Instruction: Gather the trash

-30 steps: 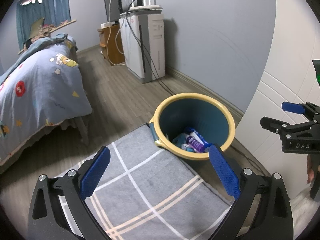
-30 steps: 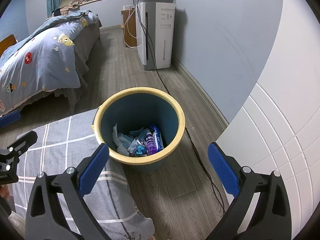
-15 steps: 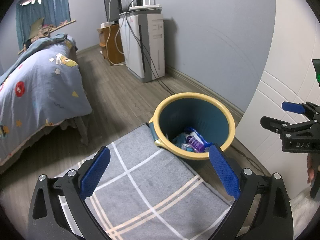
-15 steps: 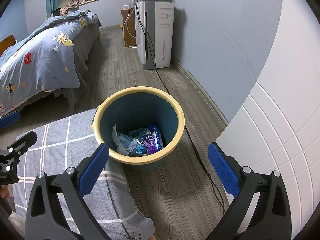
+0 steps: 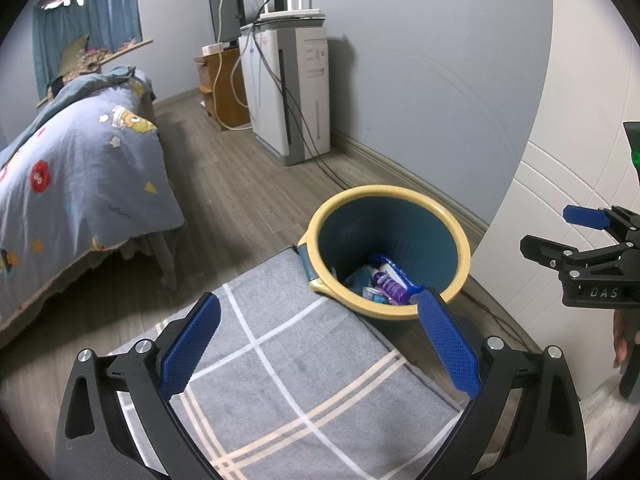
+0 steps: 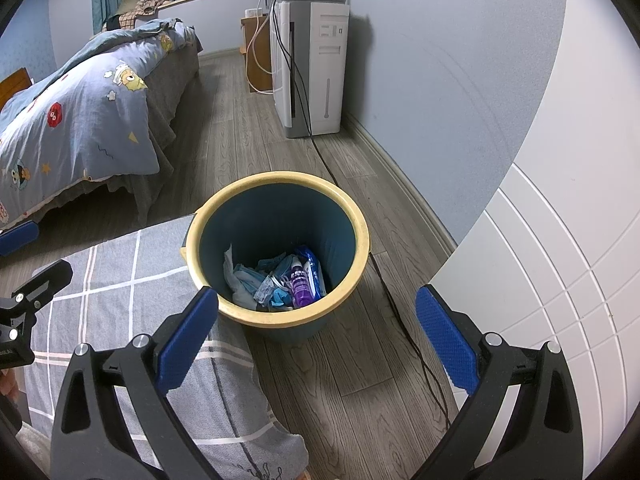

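A blue trash bin with a yellow rim [image 5: 460, 240] [image 6: 362, 236] stands on the wood floor beside a grey checked cloth [image 5: 280, 380] [image 6: 112, 304]. Inside lie several pieces of trash: a purple bottle [image 6: 300, 286] [image 5: 386, 286], a blue-and-white packet [image 6: 314, 268] and crumpled blue-grey tissue [image 6: 244, 280]. My left gripper [image 5: 316, 340] is open and empty, above the cloth, just short of the bin. My right gripper [image 6: 316, 332] is open and empty, above the bin's near rim. The right gripper also shows at the right edge of the left wrist view [image 5: 560, 232].
A bed with a blue cartoon quilt [image 5: 72, 184] [image 6: 80, 112] stands at the left. A white appliance [image 5: 296, 92] [image 6: 316, 60] with cables stands against the blue-grey wall. A black cable [image 6: 400, 320] runs along the floor right of the bin. A white panelled surface [image 6: 560, 280] is at the right.
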Motion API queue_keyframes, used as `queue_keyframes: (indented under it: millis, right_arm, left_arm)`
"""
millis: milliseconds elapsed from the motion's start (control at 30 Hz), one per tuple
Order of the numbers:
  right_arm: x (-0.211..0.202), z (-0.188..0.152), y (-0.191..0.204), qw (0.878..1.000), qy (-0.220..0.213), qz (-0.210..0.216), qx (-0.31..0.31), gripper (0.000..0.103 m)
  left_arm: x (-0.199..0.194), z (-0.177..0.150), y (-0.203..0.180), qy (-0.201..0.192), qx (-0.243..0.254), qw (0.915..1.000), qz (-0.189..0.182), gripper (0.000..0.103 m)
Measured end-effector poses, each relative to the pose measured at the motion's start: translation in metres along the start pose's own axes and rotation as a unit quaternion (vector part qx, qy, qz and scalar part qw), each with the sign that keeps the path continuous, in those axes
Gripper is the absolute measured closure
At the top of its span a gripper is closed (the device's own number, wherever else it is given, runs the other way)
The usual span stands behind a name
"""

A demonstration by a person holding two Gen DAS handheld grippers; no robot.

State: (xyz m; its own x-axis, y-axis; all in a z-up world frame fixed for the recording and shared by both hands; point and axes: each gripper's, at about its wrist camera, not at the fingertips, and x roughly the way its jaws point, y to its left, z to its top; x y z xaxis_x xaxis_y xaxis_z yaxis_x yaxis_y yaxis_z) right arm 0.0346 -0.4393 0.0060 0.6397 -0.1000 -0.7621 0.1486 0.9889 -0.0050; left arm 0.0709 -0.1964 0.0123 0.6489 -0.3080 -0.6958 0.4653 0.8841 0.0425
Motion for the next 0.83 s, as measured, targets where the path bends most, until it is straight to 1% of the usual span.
queue_keyframes:
  millis: [300,467,633,833]
  right_arm:
    - [0.002,-0.003,-0.002,1.000,0.001,-0.003,0.001,0.006]
    - [0.002,-0.003,-0.002,1.000,0.005,-0.004,0.003,0.006]
    - [0.004,-0.003,-0.002,1.000,0.009,-0.007,0.003,0.006]
    - [0.015,-0.002,-0.003,0.999,0.029,-0.016,0.011,0.006]
  left_arm:
    - [-0.001,-0.003,-0.002,-0.008,0.002,1.0000,-0.001,0.005]
    - [0.002,-0.003,-0.002,-0.001,0.005,1.0000,0.003,0.005]
    - [0.002,0.000,-0.001,0.007,0.001,1.0000,-0.002,0.005]
    - [-0.005,0.002,0.006,-0.001,-0.001,0.9999,0.016,0.005]
